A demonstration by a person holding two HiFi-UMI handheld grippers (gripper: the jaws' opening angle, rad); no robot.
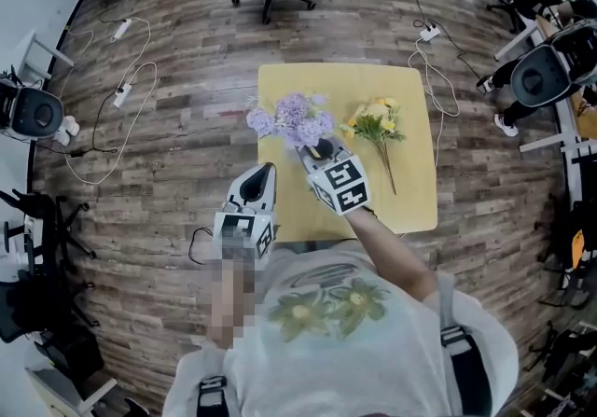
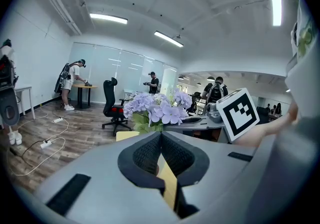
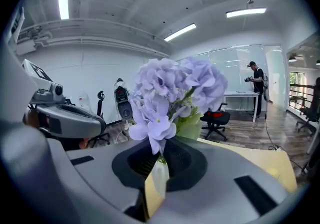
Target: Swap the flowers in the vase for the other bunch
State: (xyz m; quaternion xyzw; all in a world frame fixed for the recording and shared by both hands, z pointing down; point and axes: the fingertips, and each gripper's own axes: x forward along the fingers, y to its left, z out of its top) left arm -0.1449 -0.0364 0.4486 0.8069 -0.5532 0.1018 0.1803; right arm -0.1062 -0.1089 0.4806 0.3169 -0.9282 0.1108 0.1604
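Pinching: right gripper (image 3: 159, 157), jaws pressed on the stems of the purple flowers (image 3: 172, 97)
Left gripper (image 2: 161, 143): jaws together, empty
Yellow bunch (image 1: 378, 121): lying on the yellow table (image 1: 420, 205), near the purple flowers

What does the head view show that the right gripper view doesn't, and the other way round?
Only the head view: the yellow bunch lying on the yellow table, right of the purple flowers. Only the right gripper view: the right claw shut on the purple flowers' stems, and a person standing far off in the room. Both: the purple flowers and the left claw.
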